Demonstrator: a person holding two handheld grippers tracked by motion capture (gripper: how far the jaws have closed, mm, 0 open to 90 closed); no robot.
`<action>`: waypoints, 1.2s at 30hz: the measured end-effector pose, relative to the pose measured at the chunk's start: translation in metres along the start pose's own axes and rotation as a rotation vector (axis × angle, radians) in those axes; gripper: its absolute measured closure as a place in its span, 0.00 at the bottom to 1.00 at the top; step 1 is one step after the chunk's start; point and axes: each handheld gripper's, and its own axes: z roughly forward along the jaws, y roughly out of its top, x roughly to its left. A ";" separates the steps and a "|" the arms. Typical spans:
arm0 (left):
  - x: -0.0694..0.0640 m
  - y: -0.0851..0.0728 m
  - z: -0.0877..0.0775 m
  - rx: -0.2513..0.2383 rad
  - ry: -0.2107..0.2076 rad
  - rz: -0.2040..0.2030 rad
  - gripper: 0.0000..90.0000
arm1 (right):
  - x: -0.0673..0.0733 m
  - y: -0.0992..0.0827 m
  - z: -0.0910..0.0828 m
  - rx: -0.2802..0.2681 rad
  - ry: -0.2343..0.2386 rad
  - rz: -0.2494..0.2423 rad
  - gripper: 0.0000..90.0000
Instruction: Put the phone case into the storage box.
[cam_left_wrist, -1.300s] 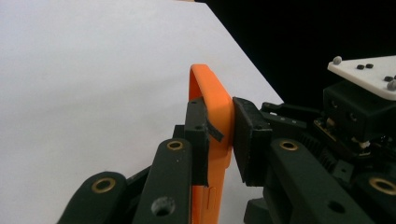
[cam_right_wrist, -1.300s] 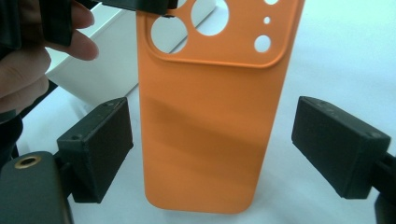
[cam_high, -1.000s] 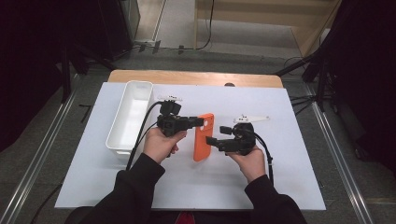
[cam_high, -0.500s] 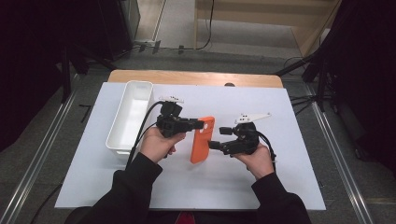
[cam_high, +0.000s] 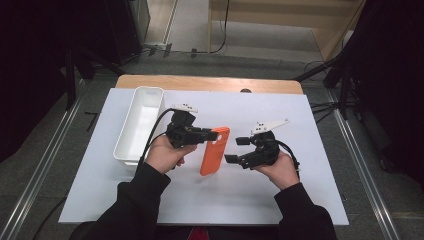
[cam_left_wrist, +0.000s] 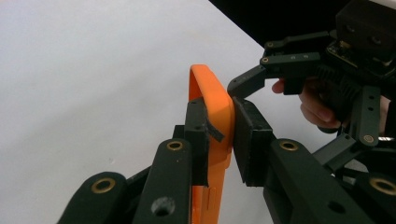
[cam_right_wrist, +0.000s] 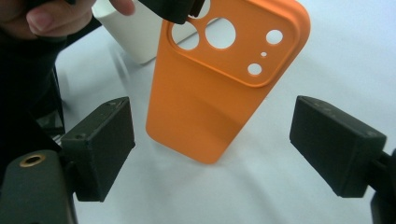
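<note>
I have the left hand-held gripper (cam_high: 216, 134) clamped on the top edge of the orange phone case (cam_high: 215, 151), near its camera cut-outs, holding it over the middle of the white surface (cam_high: 300, 200). My right hand-held gripper (cam_high: 236, 150) sits just beside the case with its 2 jaws spread wide, gripping nothing. The white tray (cam_high: 131, 145) lies to the left.

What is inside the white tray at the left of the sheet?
The white tray looks empty: its pale floor shows along most of its length in the high view. The near end is hidden behind the left gripper hand and its cable.
</note>
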 end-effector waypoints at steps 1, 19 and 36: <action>0.000 0.000 0.000 0.000 -0.011 0.004 0.86 | 0.000 0.000 0.000 0.004 0.007 -0.002 0.14; -0.006 0.001 -0.005 0.059 -0.086 0.108 0.86 | 0.001 0.003 -0.002 0.054 0.051 -0.109 0.14; -0.004 -0.001 -0.007 0.079 -0.167 0.153 0.86 | -0.007 0.013 -0.009 0.077 0.091 -0.131 0.14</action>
